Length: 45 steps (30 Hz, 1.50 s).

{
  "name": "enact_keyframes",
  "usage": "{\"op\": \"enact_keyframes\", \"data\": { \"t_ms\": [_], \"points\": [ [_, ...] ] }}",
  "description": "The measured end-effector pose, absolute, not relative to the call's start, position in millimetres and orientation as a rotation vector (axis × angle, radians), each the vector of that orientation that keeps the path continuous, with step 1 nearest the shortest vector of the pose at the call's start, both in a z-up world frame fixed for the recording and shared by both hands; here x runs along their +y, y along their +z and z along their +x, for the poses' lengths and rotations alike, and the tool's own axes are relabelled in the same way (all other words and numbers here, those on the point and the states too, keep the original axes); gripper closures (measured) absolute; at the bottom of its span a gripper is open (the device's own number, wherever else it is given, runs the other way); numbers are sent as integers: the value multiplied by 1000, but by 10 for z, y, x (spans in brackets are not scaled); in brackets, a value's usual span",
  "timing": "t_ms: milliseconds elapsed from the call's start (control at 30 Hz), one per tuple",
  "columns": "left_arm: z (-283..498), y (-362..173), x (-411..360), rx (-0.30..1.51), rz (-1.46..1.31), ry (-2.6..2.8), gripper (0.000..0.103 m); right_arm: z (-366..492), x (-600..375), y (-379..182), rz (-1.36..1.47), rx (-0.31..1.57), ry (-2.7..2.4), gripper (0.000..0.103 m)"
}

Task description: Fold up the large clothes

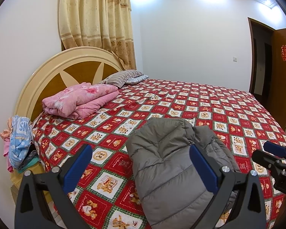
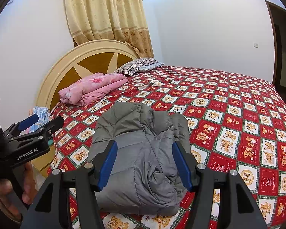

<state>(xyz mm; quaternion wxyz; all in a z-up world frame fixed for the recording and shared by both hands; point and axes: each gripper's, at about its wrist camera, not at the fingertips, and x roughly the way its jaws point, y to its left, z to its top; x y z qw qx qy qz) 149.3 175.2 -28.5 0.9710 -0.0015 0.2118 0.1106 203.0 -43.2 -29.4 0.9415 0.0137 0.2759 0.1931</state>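
Note:
A grey padded jacket lies folded in a compact bundle on the red patterned bedspread, near the bed's front edge; it also shows in the right wrist view. My left gripper is open and empty, held above the jacket's left part. My right gripper is open and empty, held above the jacket's near end. Each gripper shows at the edge of the other's view: the right one and the left one.
A folded pink quilt and striped pillows lie by the round headboard. A pile of clothes sits on a low stand left of the bed. An open wooden door stands at the right. A curtain hangs behind the headboard.

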Motion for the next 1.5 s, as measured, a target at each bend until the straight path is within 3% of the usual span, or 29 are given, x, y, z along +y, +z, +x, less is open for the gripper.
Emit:
{"op": "enact_keyframes", "data": {
  "t_ms": [1500],
  "points": [
    [1552, -347, 1730, 460, -1, 209, 0, 2017, -393, -378, 31, 579, 397, 43]
  ]
}}
